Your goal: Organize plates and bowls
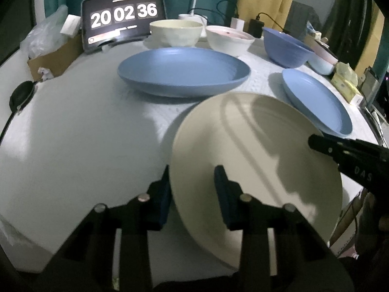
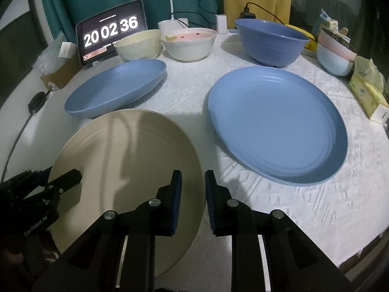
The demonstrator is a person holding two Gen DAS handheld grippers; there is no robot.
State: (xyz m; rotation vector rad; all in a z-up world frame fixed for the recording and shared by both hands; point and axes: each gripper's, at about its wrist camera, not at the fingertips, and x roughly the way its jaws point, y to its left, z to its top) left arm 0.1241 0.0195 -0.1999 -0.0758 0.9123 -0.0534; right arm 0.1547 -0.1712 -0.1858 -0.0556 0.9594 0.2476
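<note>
Early stage: both the left claw (image 1: 192, 194) and right claw (image 2: 193, 202) clamp the beige plate's (image 1: 255, 160) rim; blue plates (image 2: 277, 126) and bowls (image 2: 269, 41) still unstacked on the counter (image 2: 304, 209).

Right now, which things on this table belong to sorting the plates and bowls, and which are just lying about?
For the job: cream plate, two blue plates, blue bowl, cream bowl, white bowl.
Lying about: clock tablet, tissue packs, charger.

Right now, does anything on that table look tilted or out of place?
Yes, the beige plate isn't lying flat like the two blue plates. It looks tipped up, with the left hand-held gripper and the right hand-held gripper each astride an opposite edge. Nothing looks spilled or broken.
</note>
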